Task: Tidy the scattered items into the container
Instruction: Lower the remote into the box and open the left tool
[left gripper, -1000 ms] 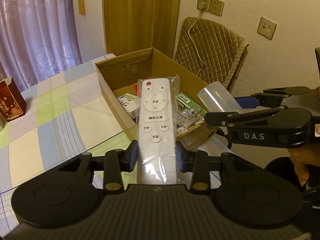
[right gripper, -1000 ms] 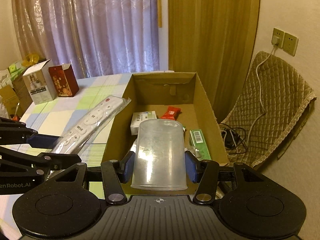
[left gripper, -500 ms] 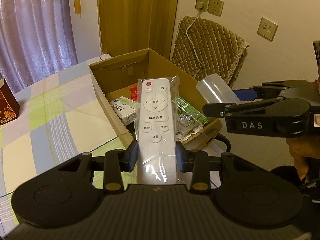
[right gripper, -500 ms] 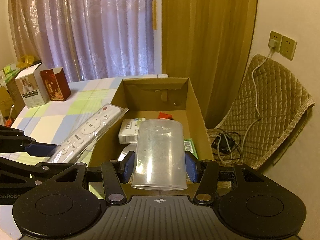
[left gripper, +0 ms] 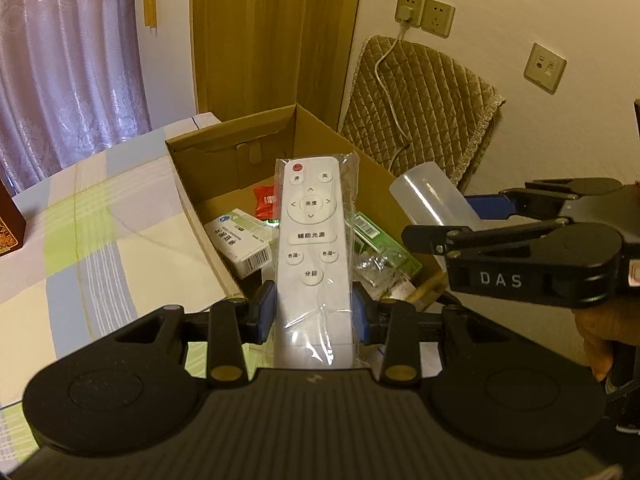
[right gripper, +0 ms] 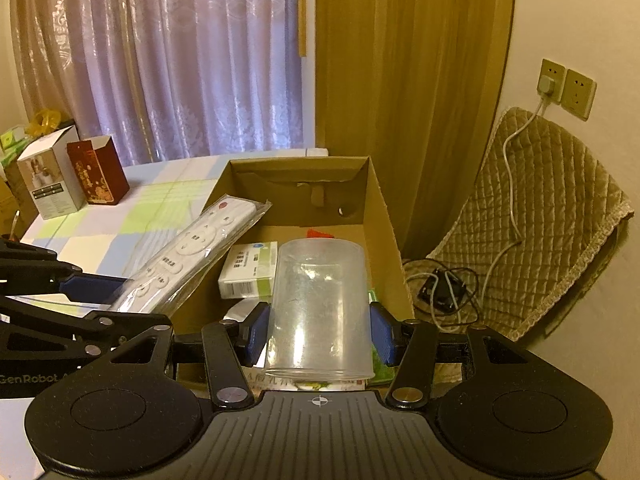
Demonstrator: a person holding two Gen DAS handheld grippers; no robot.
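While above the box (left gripper: 224, 144), remote (left gripper: 312, 240) and cup (right gripper: 320, 304) each between pinching jaws.

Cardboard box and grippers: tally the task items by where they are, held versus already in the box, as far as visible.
Held in grippers: 2, the bagged remote in the left gripper, the clear cup in the right gripper
Visibly inside the cardboard box: 4, white-green carton, red packet, green pack, clear wrapper
Total: 6

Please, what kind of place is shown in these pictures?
Probably a room in a home. Long curtains hang behind a table with a checked cloth, and a charger cable runs from a wall socket over a quilted chair cover.
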